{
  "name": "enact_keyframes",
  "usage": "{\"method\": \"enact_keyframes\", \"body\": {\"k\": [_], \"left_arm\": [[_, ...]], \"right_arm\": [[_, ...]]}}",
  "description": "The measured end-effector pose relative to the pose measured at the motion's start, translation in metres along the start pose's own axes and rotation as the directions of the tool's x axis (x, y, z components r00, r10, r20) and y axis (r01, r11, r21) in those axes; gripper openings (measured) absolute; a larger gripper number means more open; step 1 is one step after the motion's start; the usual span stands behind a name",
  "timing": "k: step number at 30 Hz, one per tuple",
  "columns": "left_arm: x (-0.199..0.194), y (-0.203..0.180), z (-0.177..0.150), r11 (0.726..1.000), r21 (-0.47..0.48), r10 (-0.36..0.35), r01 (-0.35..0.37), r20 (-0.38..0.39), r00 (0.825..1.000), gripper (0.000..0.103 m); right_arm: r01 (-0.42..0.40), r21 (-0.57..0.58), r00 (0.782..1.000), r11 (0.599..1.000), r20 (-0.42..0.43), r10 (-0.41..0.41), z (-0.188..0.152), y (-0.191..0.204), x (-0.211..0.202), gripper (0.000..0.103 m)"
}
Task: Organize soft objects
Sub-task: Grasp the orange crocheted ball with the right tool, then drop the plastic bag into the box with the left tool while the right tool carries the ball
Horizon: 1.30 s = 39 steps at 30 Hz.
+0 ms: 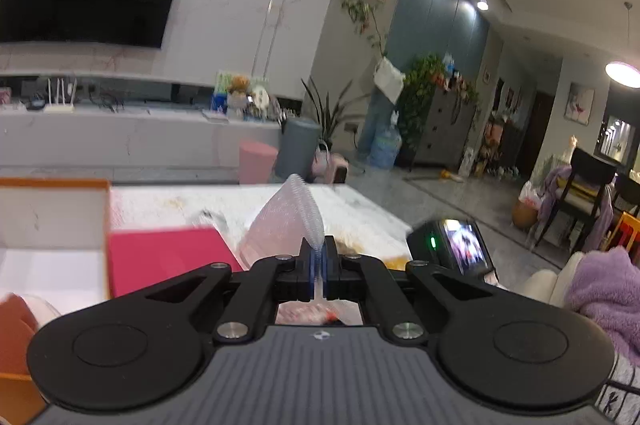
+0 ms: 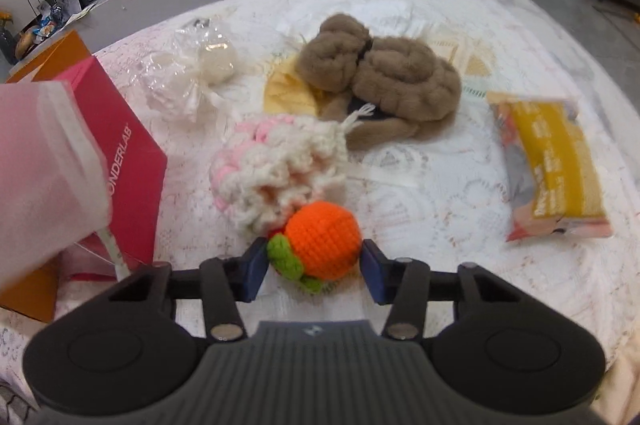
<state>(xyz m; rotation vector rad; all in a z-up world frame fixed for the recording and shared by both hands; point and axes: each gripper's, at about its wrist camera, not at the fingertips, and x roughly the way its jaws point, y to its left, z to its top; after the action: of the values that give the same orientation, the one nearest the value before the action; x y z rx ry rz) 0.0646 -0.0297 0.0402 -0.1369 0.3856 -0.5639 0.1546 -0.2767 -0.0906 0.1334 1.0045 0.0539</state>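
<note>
My left gripper (image 1: 318, 249) is shut on the ribbed top edge of a translucent pouch (image 1: 288, 221) and holds it up above the table. In the right wrist view that same pouch (image 2: 44, 161) hangs at the left, in front of the pink box. An orange crocheted fruit (image 2: 324, 241) with green leaves lies on the lace cloth. My right gripper (image 2: 314, 251) points down at it, with a blue pad against each side of the fruit.
A pink box (image 2: 132, 161) and an orange box (image 1: 52, 225) stand at the table's left. Cream-and-pink yarn (image 2: 280, 161), brown wool (image 2: 384, 73), white balls in clear wrap (image 2: 192, 73) and a yellow packet (image 2: 552, 165) lie on the lace-covered table (image 2: 440, 225).
</note>
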Motion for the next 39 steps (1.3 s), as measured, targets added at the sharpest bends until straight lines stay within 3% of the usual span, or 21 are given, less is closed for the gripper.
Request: {"method": "enact_keyframes", "body": {"k": [7, 10, 14, 16, 18, 20, 21, 23, 25, 26, 27, 29, 32, 35, 37, 39], "left_arm": [[-0.051, 0.035, 0.034, 0.999, 0.028, 0.034, -0.037, 0.117, 0.993, 0.003], [-0.062, 0.06, 0.045, 0.993, -0.05, 0.118, -0.111, 0.143, 0.983, 0.003], [-0.048, 0.091, 0.065, 0.982, -0.04, 0.189, -0.186, 0.074, 0.979, 0.003], [-0.036, 0.097, 0.066, 0.969, 0.057, 0.239, -0.241, 0.043, 0.97, 0.005], [-0.016, 0.101, 0.053, 0.957, 0.147, 0.26, -0.251, -0.045, 0.965, 0.006], [0.001, 0.117, 0.036, 0.972, 0.071, 0.231, -0.223, -0.134, 0.964, 0.006], [0.014, 0.124, 0.026, 0.974, 0.032, 0.225, -0.222, -0.181, 0.957, 0.006], [0.033, 0.129, 0.014, 0.965, 0.053, 0.26, -0.255, -0.268, 0.928, 0.006], [0.053, 0.132, 0.008, 0.959, 0.096, 0.283, -0.268, -0.409, 0.868, 0.017], [0.058, 0.133, 0.004, 0.962, 0.099, 0.269, -0.253, -0.471, 0.84, 0.037], [0.057, 0.132, -0.001, 0.967, 0.088, 0.249, -0.238, -0.496, 0.832, 0.062], [0.041, 0.137, -0.004, 0.975, 0.061, 0.216, -0.213, -0.473, 0.854, 0.076], [0.012, 0.138, 0.004, 0.976, 0.005, 0.204, -0.22, -0.398, 0.895, 0.077], [-0.013, 0.15, 0.021, 0.951, -0.053, 0.276, -0.303, -0.289, 0.916, 0.086], [-0.029, 0.16, 0.028, 0.9, -0.087, 0.399, -0.427, -0.226, 0.889, 0.086], [-0.043, 0.165, 0.032, 0.834, -0.082, 0.529, -0.546, -0.165, 0.833, 0.086]], "right_arm": [[0.053, 0.0, 0.999, 0.999, -0.005, -0.053, -0.003, -0.004, -0.013, 0.049], [0.06, -0.012, 0.998, 0.998, 0.022, -0.059, -0.005, 0.0, -0.027, 0.049], [0.033, -0.012, 0.997, 0.999, 0.073, -0.032, -0.008, 0.005, -0.05, 0.049], [0.018, -0.025, 0.996, 1.0, 0.093, -0.015, -0.01, 0.009, -0.058, 0.049], [0.017, -0.028, 0.994, 0.999, 0.109, -0.014, -0.009, 0.013, -0.062, 0.049], [0.01, -0.036, 0.992, 0.999, 0.125, -0.006, -0.01, 0.019, -0.067, 0.049], [0.004, -0.049, 0.991, 0.999, 0.132, 0.003, -0.011, 0.022, -0.068, 0.049], [-0.003, -0.072, 0.99, 0.997, 0.141, 0.013, -0.013, 0.028, -0.071, 0.049], [-0.008, -0.096, 0.989, 0.995, 0.146, 0.022, -0.016, 0.036, -0.074, 0.049], [-0.011, -0.108, 0.988, 0.994, 0.15, 0.027, -0.017, 0.04, -0.076, 0.049], [-0.018, -0.121, 0.988, 0.992, 0.153, 0.037, -0.019, 0.043, -0.078, 0.049], [-0.029, -0.144, 0.986, 0.989, 0.158, 0.052, -0.022, 0.051, -0.082, 0.049], [-0.052, -0.159, 0.983, 0.986, 0.165, 0.078, -0.025, 0.061, -0.087, 0.049], [-0.101, -0.145, 0.975, 0.984, 0.182, 0.127, -0.025, 0.073, -0.096, 0.049], [-0.143, -0.134, 0.966, 0.981, 0.198, 0.168, -0.023, 0.085, -0.105, 0.049], [-0.203, -0.128, 0.949, 0.971, 0.219, 0.227, -0.017, 0.102, -0.117, 0.049]]}}
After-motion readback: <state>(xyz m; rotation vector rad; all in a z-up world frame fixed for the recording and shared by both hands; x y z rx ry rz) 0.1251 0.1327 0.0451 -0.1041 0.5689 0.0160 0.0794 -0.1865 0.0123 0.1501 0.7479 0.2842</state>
